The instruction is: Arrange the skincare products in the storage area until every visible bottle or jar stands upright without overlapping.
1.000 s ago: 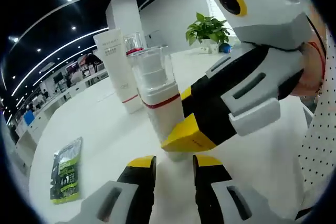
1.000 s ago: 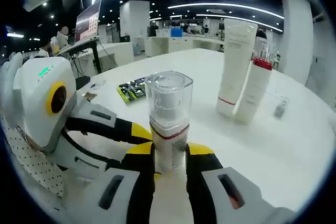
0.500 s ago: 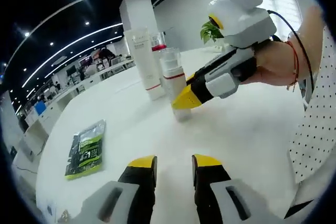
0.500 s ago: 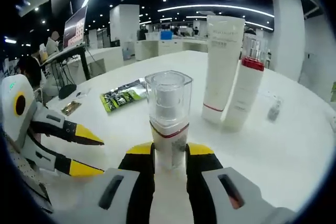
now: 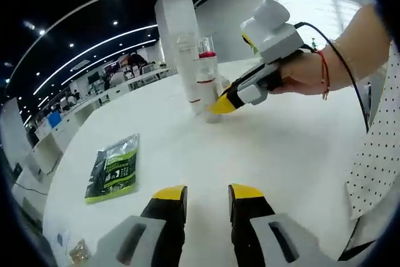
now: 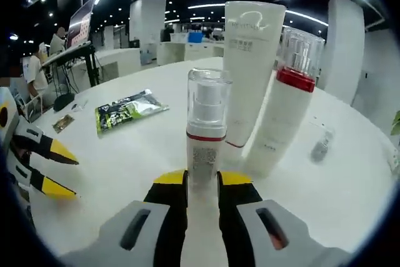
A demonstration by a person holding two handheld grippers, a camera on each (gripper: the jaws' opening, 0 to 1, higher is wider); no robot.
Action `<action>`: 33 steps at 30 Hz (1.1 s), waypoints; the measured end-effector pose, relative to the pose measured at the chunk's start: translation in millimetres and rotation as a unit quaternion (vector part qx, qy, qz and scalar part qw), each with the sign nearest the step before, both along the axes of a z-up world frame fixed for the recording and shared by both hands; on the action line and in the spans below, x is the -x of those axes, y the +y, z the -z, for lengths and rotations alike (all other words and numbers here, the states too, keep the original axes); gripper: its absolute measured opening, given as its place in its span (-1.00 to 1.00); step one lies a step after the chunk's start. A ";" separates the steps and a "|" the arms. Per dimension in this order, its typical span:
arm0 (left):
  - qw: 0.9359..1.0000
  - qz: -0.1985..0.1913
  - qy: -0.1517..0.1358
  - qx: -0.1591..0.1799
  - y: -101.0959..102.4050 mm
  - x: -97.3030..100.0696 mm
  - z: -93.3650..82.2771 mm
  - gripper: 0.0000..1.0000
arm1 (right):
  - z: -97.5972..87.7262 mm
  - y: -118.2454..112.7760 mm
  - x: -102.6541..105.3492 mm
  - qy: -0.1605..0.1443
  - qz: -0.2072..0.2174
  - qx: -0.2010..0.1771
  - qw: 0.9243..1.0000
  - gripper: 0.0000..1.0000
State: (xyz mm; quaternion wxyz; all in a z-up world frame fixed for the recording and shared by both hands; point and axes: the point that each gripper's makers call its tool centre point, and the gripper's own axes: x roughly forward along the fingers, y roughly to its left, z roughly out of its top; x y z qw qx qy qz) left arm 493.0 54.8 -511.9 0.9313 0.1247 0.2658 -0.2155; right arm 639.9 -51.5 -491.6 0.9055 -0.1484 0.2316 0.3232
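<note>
**Three skincare containers upright, one pinched by the right gripper**

Three skincare containers stand on the white bench (image 6: 350,198), all with their long axes vertical and their caps pointing up. The pump bottle (image 6: 207,130), white with a clear cap and a thin red band, sits between the fingers (image 6: 170,187) of the right gripper (image 6: 194,182), which pinch its base from both sides. Just beyond those fingers and slightly to their right stands the tall white tube (image 6: 251,74), cap end down on the bench. Further right, just beside the tube, is the red-collared bottle (image 6: 282,112) with a clear top; whether it touches the tube cannot be told.

One green sachet (image 6: 127,109) lies flat on the bench, ahead and to the left of the right gripper's fingers. One small grey item (image 6: 319,149) lies to the right of the red-collared bottle, too blurred to identify.

In the left gripper view, the left gripper (image 5: 200,193) holds nothing; its fingers (image 5: 169,194) stand slightly apart over bare bench. Far ahead of them the right gripper (image 5: 232,98) comes in from the right, held by a hand (image 5: 306,73), its yellow tips at the group of containers. The tall white tube (image 5: 189,60) and the red-collared bottle (image 5: 207,70) show there upright and close together. The green sachet (image 5: 114,167) lies ahead and to the left of the left fingers.
</note>
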 end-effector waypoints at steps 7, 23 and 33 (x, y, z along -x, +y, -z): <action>1.000 -0.016 0.009 0.001 9.8 4.6 4.2 -0.46 | 11.9 -7.5 -3.8 -0.001 -0.015 0.047 0.999 -1.00; 0.999 -0.040 0.010 0.021 16.0 -1.4 10.6 -0.46 | 4.5 0.1 13.6 0.052 0.129 -0.045 0.989 -0.71; 0.997 -0.056 0.001 0.058 19.1 -2.5 13.5 -0.43 | 13.7 16.2 9.5 0.069 0.117 -0.053 0.989 -0.73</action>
